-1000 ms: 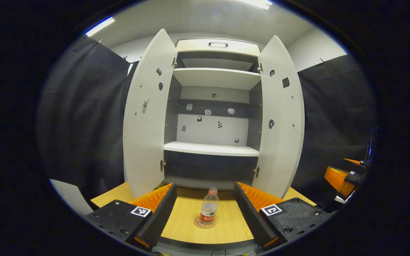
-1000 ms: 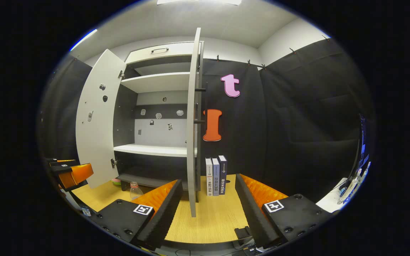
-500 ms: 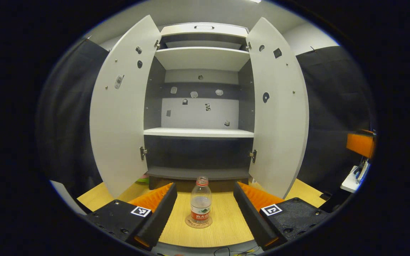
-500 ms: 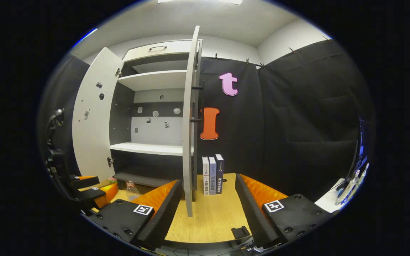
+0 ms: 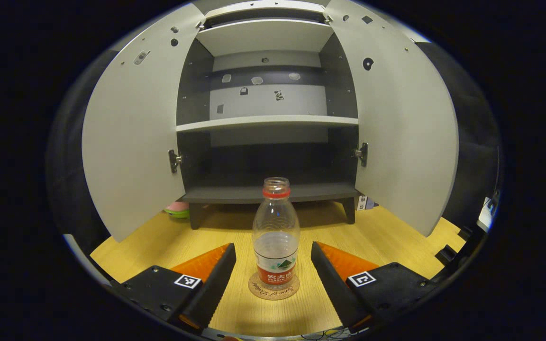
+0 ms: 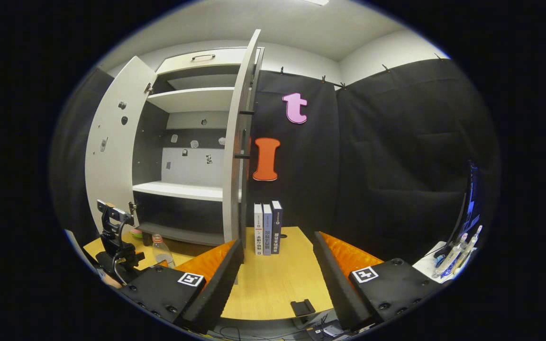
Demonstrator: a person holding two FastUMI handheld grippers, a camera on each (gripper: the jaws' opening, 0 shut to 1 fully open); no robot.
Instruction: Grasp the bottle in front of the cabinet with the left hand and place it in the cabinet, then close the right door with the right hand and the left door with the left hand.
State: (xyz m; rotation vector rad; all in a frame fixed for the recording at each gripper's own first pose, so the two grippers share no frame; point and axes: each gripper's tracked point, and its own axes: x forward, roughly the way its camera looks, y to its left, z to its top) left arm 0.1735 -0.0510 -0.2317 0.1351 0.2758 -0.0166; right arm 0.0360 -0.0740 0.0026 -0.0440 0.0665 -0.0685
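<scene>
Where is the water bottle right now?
In the left gripper view the bottle stands upright on a round coaster on the wooden table, centred between the open left tool and just in front of the open cabinet.

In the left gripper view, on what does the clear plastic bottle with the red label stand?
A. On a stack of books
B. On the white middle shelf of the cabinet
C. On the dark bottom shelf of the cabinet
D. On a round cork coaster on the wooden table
D: the clear plastic bottle with the red label stands upright on a round cork coaster on the wooden table, in front of the open cabinet.
</scene>
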